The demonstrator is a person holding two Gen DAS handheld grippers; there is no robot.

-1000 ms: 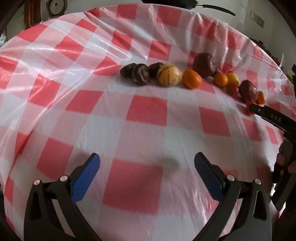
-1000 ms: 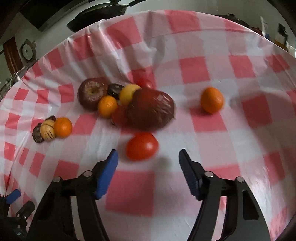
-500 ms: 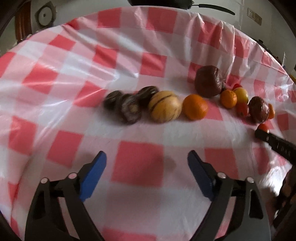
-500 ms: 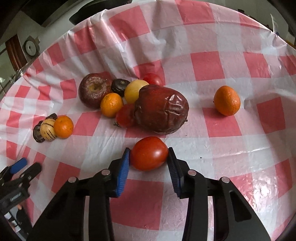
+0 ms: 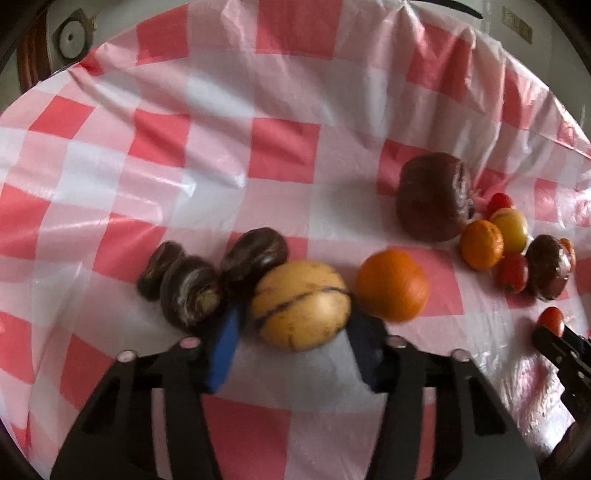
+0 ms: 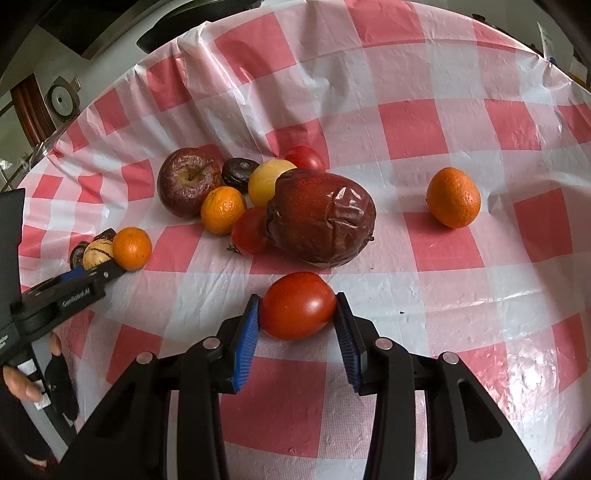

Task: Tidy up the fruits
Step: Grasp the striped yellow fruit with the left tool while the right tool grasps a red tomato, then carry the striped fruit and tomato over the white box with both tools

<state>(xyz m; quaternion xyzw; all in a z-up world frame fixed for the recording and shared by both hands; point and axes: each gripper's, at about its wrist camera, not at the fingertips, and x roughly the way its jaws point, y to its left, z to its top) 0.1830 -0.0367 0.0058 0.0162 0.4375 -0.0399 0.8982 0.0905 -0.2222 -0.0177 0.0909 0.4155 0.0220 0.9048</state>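
Note:
My right gripper (image 6: 297, 326) is shut on a red tomato (image 6: 297, 304) that rests on the checked cloth. Behind it lie a large wrinkled dark red fruit (image 6: 321, 218), another tomato (image 6: 251, 230), a small orange (image 6: 222, 209), a yellow fruit (image 6: 267, 181), a dark apple (image 6: 188, 181) and a lone orange (image 6: 453, 196) to the right. My left gripper (image 5: 295, 343) is open around a yellow striped fruit (image 5: 301, 302); its blue pads flank the fruit, and contact is unclear. An orange (image 5: 392, 290) and dark brown fruits (image 5: 192, 291) sit beside it.
The red and white checked plastic cloth (image 6: 424, 122) covers the whole table and wrinkles up at the far edge. A dark pan (image 6: 192, 22) stands beyond the table. My left gripper also shows at the left in the right wrist view (image 6: 70, 291).
My right gripper has closed on the tomato. My left gripper has moved forward and narrowed, so the yellow striped fruit now lies between its pads.

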